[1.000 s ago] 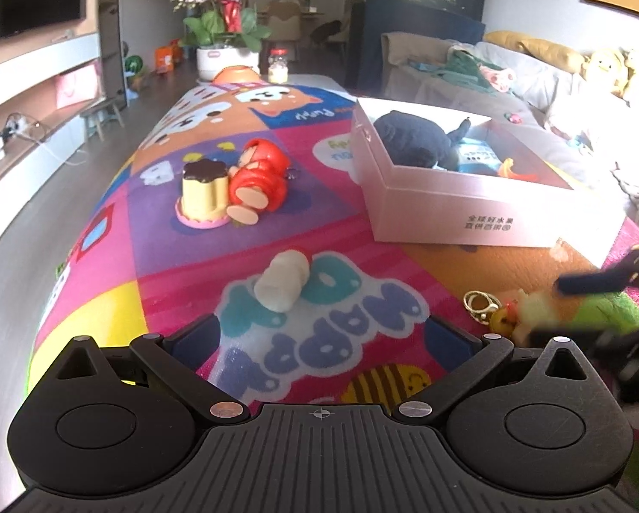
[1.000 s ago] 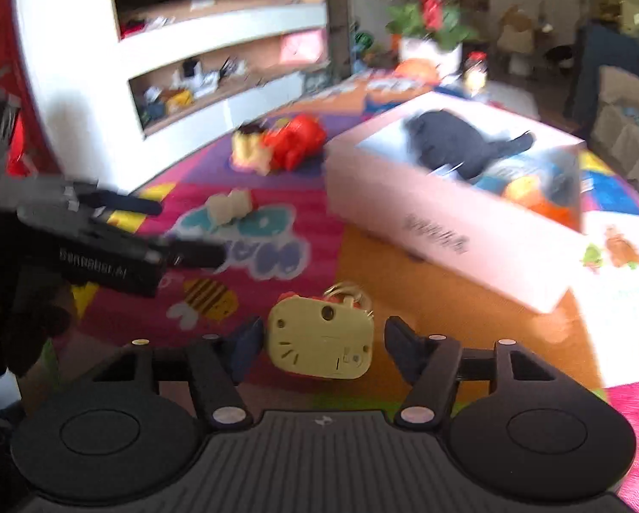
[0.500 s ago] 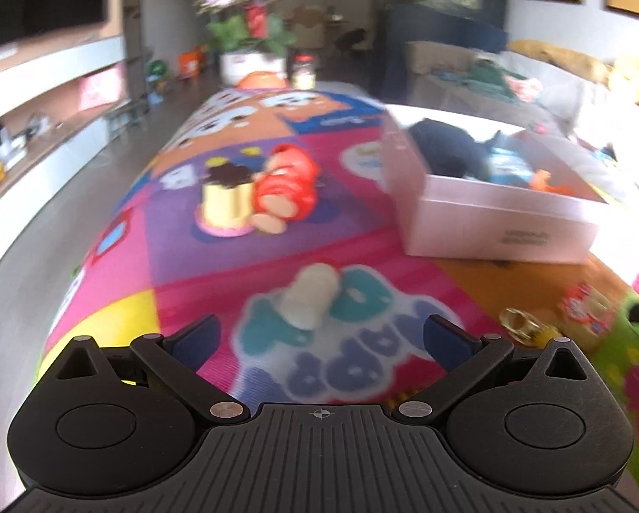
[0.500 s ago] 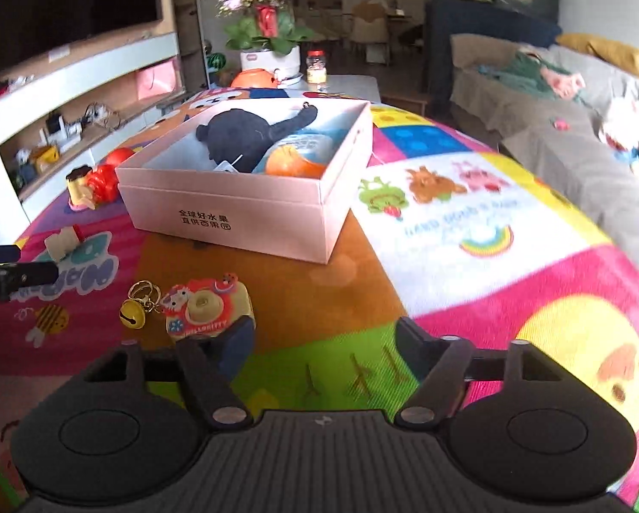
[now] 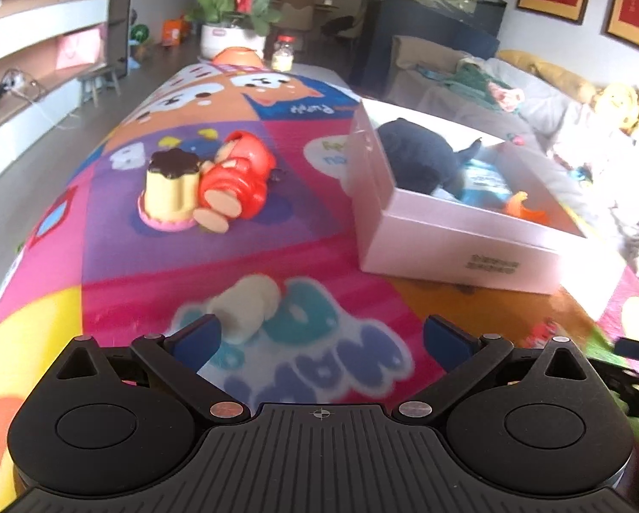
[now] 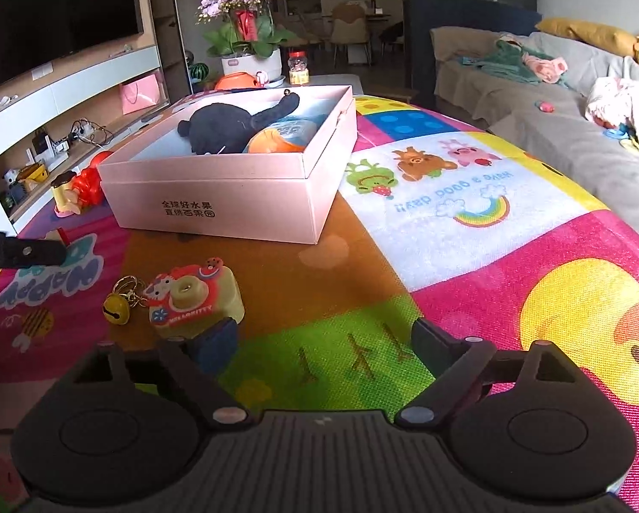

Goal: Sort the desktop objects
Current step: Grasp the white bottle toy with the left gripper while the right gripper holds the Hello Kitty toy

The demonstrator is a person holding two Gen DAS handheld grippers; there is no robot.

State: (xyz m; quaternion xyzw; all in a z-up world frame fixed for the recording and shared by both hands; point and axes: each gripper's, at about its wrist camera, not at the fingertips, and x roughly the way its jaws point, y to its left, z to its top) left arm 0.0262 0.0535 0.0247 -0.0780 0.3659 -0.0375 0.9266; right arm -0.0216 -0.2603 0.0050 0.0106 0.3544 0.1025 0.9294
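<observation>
Toy camera (image 6: 195, 299): yellow with a red cartoon front, lying on the colourful play mat (image 6: 469, 231) just beyond the right gripper's left fingertip, with a gold bell keyring (image 6: 116, 308) attached at its left side.
Right gripper (image 6: 319, 340): jaws spread wide with nothing between them; the left fingertip is right at the toy camera's near edge, contact not clear.
Left gripper (image 5: 319, 335): jaws also wide apart and holding nothing, low over the mat.
Cream cylinder toy (image 5: 246, 308): blurred, lying on its side just ahead of the left gripper's left finger, on the printed teal lettering.
Pink box (image 6: 234, 179): open-topped, sits mid-mat beyond the toy camera; inside are a dark plush toy (image 6: 229, 126), an orange item (image 6: 272, 143) and a blue item.
Pudding toy (image 5: 169, 190): yellow with a brown top, upright on a pink base, left of the box.
Red figure (image 5: 234, 179): lying on its side, touching the pudding toy.
Far end: potted orchid (image 6: 246, 30) and a jar (image 6: 298, 70) past the mat's end.
</observation>
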